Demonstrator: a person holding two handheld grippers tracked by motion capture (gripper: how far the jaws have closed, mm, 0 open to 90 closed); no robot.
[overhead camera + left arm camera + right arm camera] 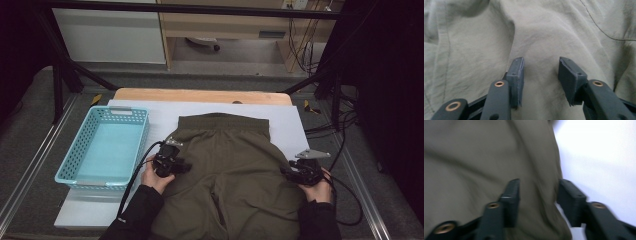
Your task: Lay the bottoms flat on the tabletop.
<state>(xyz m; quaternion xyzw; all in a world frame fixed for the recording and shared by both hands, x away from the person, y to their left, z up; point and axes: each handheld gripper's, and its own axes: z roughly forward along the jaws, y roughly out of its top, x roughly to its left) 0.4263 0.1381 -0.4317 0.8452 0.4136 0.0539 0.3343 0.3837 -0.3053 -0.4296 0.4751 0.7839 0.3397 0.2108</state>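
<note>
A pair of olive-green trousers (235, 160) lies flat on a white sheet (155, 117), waistband at the far end and legs running toward the person. My left gripper (186, 166) rests at the garment's left side, by the hip. In the left gripper view the left gripper (541, 75) stands open, with wrinkled cloth (544, 32) lying under and between the jaws. My right gripper (287, 172) sits at the garment's right edge. In the blurred right gripper view the right gripper (537, 195) is open astride the cloth's edge (474, 157), with white sheet (599, 157) beside it.
A light blue plastic basket (141, 135) with nothing in it stands left of the trousers on the white sheet. The sheet covers a wooden tabletop (200, 95). Black cables (132, 180) trail from both grippers. Dark frame legs and floor cables surround the table.
</note>
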